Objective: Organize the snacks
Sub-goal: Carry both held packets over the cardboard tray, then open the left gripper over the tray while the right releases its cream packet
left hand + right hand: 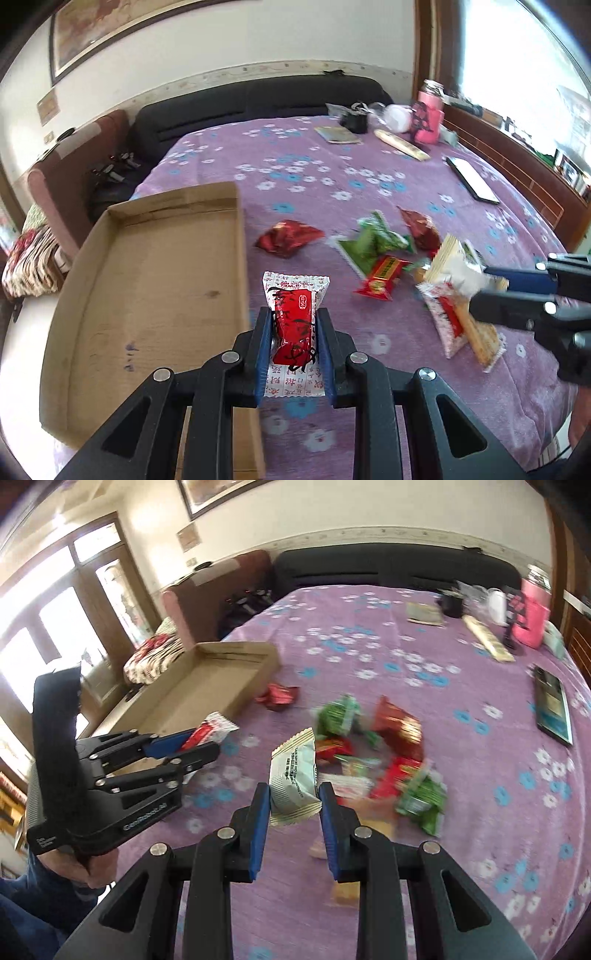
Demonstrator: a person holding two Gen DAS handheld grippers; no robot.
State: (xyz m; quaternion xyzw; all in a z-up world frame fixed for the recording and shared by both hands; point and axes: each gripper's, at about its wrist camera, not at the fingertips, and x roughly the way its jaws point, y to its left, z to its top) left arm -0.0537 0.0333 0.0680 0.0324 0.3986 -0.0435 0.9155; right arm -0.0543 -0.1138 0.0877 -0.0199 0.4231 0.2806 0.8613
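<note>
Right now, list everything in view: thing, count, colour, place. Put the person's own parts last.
Shallow cardboard tray: one, brown, left side of the bed, nothing in it.
Flowered bedspread: one, purple, under everything.
Red-and-white wrapped snack: one, held in the left claw.
Pale wrapped snack with gold edges: one, held in the right claw.
Loose snack packets: several, red and green, mid-bed right of the tray.
Flat dark phone: one, black, right side of the bed.
Pink container: one, far end of the bed.
Left claw: black with blue pads, shut.
Right claw: the same, shut.
</note>
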